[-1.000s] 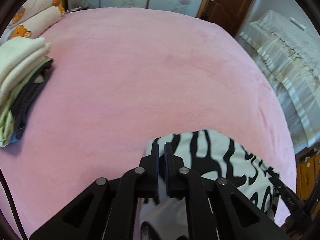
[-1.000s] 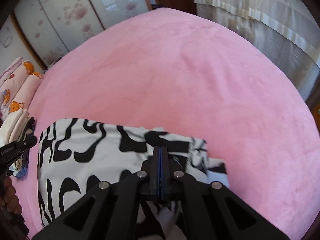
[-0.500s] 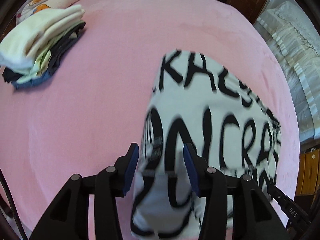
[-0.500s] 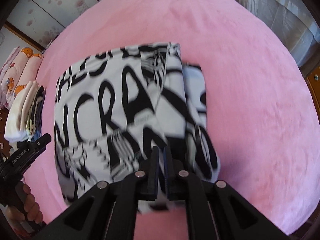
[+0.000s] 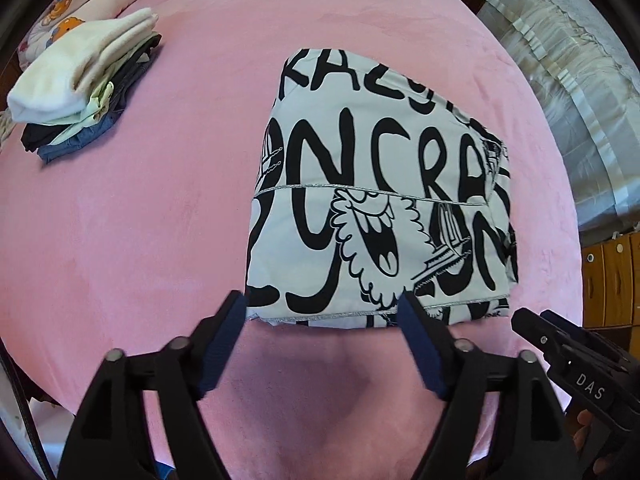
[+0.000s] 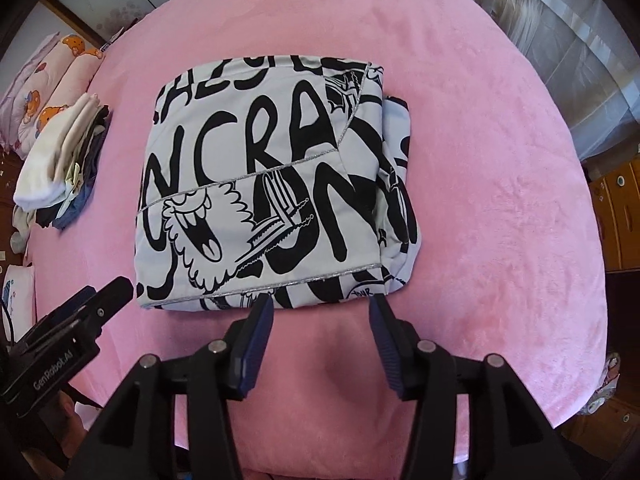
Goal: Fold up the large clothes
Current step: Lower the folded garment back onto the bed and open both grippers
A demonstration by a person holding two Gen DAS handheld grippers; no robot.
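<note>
Left wrist view: left gripper (image 5: 322, 308) jaws opening, nothing between; folded garment (image 5: 376, 200) lay toward the bed (image 5: 140, 220)'s near edge. Right wrist view: right gripper (image 6: 320, 312) jaws opening, empty; loose right-side layers (image 6: 400, 184) risked unfolding.

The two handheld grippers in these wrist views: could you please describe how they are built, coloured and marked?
Both are matte black plastic linkages with silver pivot pins. The left gripper and right gripper each end in two fingers faced with ribbed dark blue pads. Seen from the side, the left body carries white "GenRobot.AI" lettering, the right body white "DAS". A thin black cable runs along the left view's edge.
</note>
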